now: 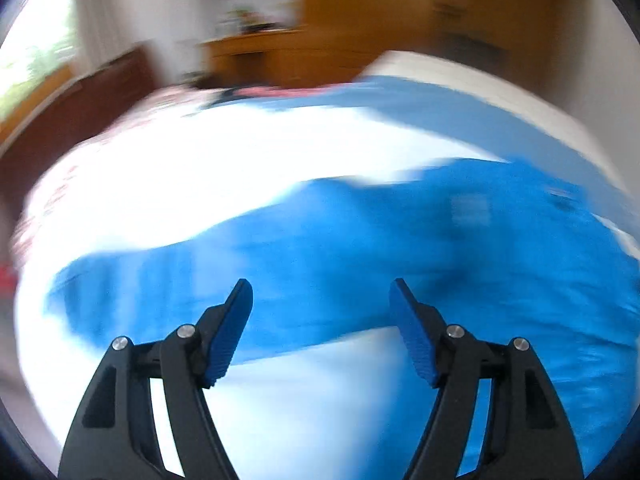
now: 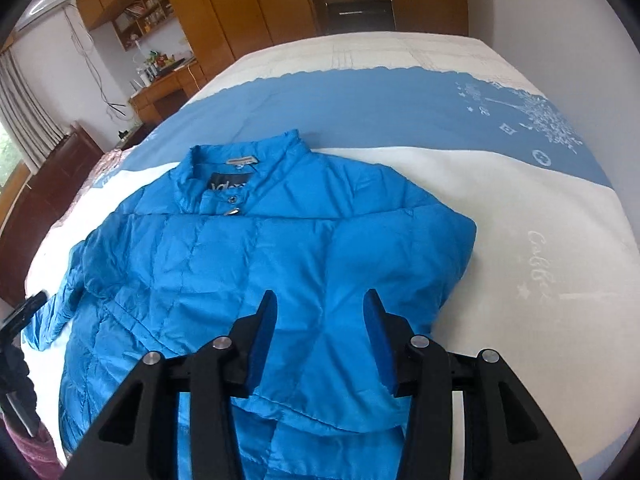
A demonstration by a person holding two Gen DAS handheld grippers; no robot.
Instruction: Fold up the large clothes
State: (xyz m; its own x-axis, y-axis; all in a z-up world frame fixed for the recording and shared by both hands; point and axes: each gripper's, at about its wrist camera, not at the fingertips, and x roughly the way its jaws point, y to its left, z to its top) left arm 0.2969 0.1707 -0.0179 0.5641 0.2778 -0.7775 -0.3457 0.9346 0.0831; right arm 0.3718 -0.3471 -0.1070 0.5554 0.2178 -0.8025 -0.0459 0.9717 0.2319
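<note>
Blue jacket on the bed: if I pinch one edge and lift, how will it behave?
The blue jacket looks quilted and puffy, so probably light. Its creases suggest it will sag and drape, not hold shape. The shiny fabric may slip between pads, so take a deep pinch.

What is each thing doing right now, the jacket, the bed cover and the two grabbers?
Jacket: lying flat on the bed, collar away from the camera, one sleeve folded across its front.
Bed cover: spread smooth under the jacket.
Left gripper: open, holding nothing.
Right gripper: open above the jacket, nothing gripped.
</note>
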